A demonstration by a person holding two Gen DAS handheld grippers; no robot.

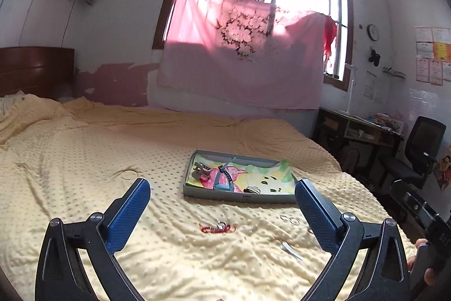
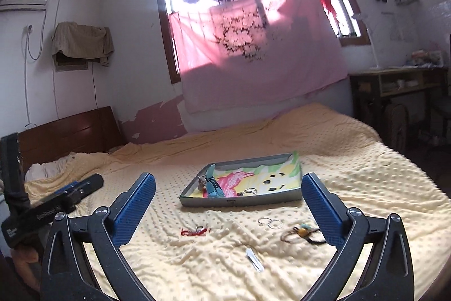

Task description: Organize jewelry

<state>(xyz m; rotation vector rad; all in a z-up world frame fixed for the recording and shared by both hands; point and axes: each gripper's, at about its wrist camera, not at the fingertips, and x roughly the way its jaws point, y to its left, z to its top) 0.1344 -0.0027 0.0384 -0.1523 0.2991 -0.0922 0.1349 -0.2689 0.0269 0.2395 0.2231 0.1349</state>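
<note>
A shallow grey tray with a colourful cartoon lining lies on the yellow dotted bedspread. In it are a hair claw, a blue watch band and a coiled silver piece. On the bedspread in front of the tray lie a red cord bracelet with a ring, two silver hoops, a silver hair clip and a beaded cord bracelet. My left gripper and right gripper hover above the bed, both open and empty.
The bed fills the foreground, with a wooden headboard at the left. A pink cloth hangs under the bright window. A desk and a black office chair stand at the right. The other hand-held gripper shows at the left of the right wrist view.
</note>
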